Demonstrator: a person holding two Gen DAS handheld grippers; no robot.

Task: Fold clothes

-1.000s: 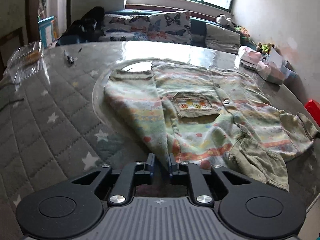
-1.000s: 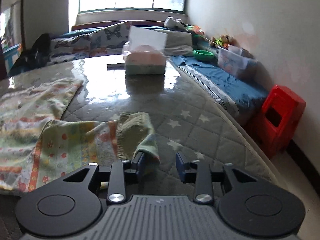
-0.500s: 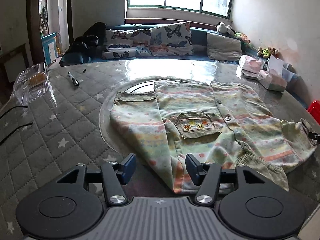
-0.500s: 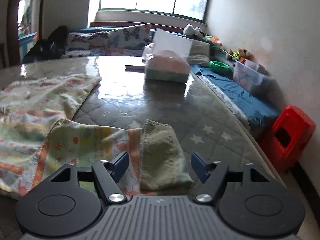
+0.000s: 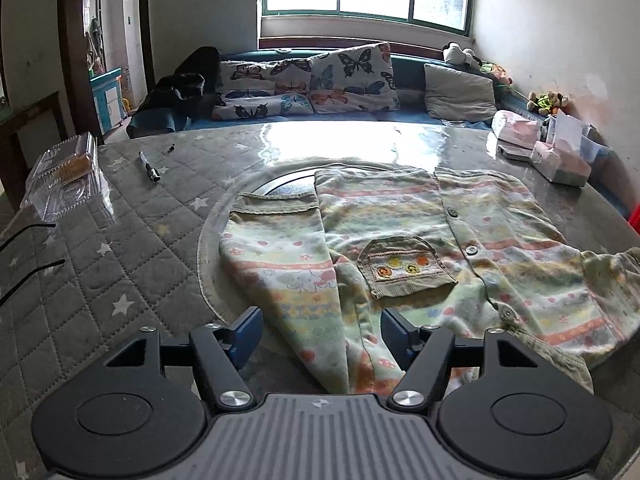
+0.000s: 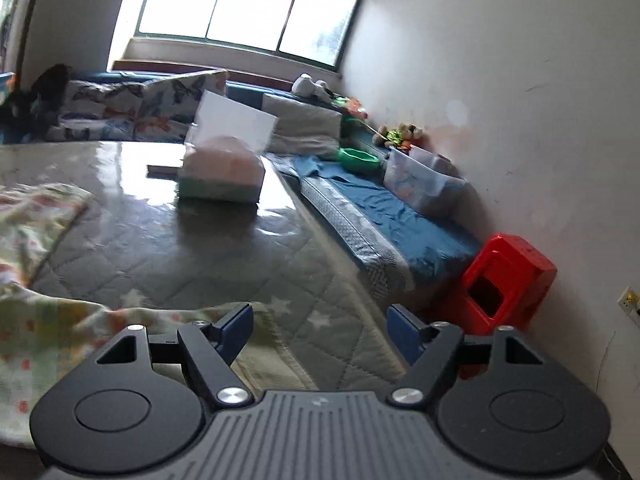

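Observation:
A small pale green patterned shirt [image 5: 400, 236] with buttons and a corduroy pocket [image 5: 404, 268] lies spread on the quilted grey table cover [image 5: 100, 280]. One sleeve is folded across its left side. My left gripper [image 5: 320, 330] hovers open above the shirt's near edge, holding nothing. In the right wrist view the shirt's other sleeve [image 6: 80, 320] lies flat at the lower left. My right gripper [image 6: 320, 328] is open above the sleeve's cuff end and the table edge, empty.
A tissue box [image 6: 222, 172] and a flat device stand at the table's far right. A clear plastic box [image 5: 64, 172] and a pen [image 5: 150, 166] lie at the far left. A sofa with butterfly cushions [image 5: 312, 80] runs behind, and a red stool [image 6: 504, 280] stands beside the table.
Both grippers let go of the shirt, opened wide, and drew back and up. The right sleeve cuff dropped flat onto the table.

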